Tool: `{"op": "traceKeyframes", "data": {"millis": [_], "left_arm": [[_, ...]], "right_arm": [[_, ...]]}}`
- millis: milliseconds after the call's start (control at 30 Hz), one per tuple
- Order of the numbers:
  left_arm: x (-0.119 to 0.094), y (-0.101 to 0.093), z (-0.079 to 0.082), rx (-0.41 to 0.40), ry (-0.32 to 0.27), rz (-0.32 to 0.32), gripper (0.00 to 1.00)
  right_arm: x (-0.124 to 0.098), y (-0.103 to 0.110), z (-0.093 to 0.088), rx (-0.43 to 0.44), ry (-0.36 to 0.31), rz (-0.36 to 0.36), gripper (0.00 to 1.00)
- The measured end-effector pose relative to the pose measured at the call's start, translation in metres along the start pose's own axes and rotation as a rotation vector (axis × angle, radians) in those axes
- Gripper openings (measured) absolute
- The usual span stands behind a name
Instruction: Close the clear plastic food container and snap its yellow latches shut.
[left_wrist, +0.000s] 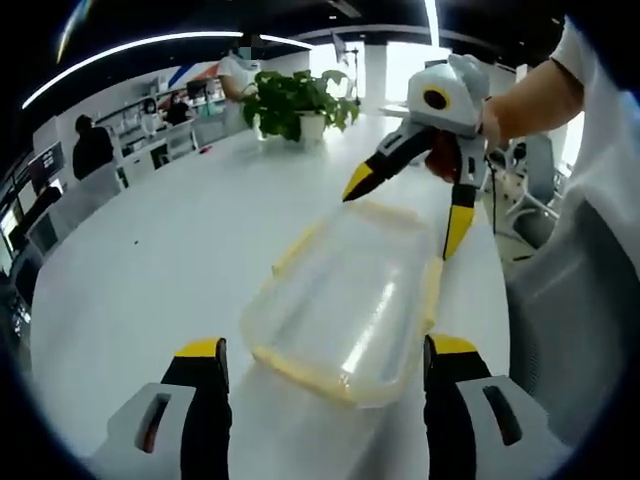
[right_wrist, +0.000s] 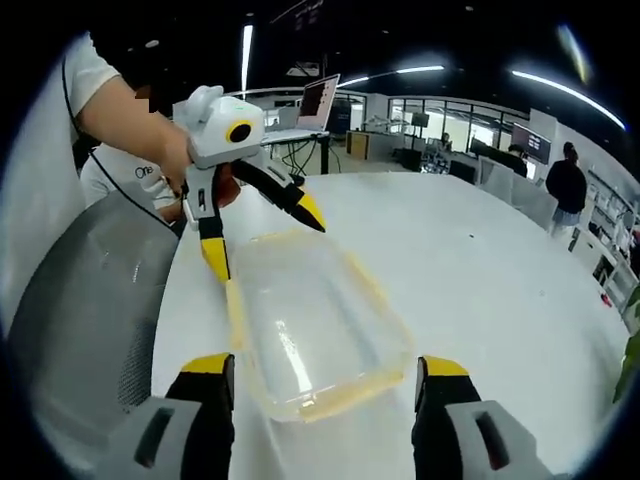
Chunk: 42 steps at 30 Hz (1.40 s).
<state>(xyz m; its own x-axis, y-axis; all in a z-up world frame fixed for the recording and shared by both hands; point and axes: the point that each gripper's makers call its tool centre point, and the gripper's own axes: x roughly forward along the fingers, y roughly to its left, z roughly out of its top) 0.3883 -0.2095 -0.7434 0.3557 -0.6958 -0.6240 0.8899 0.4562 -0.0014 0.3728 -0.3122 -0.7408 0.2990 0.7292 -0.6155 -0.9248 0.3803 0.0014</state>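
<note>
The left tool (left_wrist: 325, 375) has its two yellow-tipped jaws wide apart, one on each side of the near end of the clear food box (left_wrist: 345, 305). The box lies flat on the white worktop (left_wrist: 150, 270) with its lid on. The yellow latches (left_wrist: 433, 290) run along its sides. A green plant (left_wrist: 295, 100) stands far back on the worktop. The right tool (right_wrist: 323, 375) is also wide apart, at the other end of the box, holding nothing. A grey chair (right_wrist: 95, 300) sits beside the worktop
</note>
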Motion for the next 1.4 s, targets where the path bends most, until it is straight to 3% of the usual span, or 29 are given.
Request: {"op": "traceKeyframes", "data": {"millis": [233,800,1400], "left_arm": [[0.003,-0.005,-0.005,-0.018,0.015,-0.02,0.72],[0.003,-0.004,-0.004,-0.015,0.011,-0.001,0.71],[-0.028,0.004,-0.029,-0.024,0.032,0.021,0.69]], "right_arm": [[0.001,-0.001,0.0,-0.01,-0.002,-0.011,0.69],[0.002,-0.002,0.004,-0.001,-0.025,-0.035,0.69],[0.028,0.022,0.023,-0.003,-0.029,-0.05,0.69]]}}
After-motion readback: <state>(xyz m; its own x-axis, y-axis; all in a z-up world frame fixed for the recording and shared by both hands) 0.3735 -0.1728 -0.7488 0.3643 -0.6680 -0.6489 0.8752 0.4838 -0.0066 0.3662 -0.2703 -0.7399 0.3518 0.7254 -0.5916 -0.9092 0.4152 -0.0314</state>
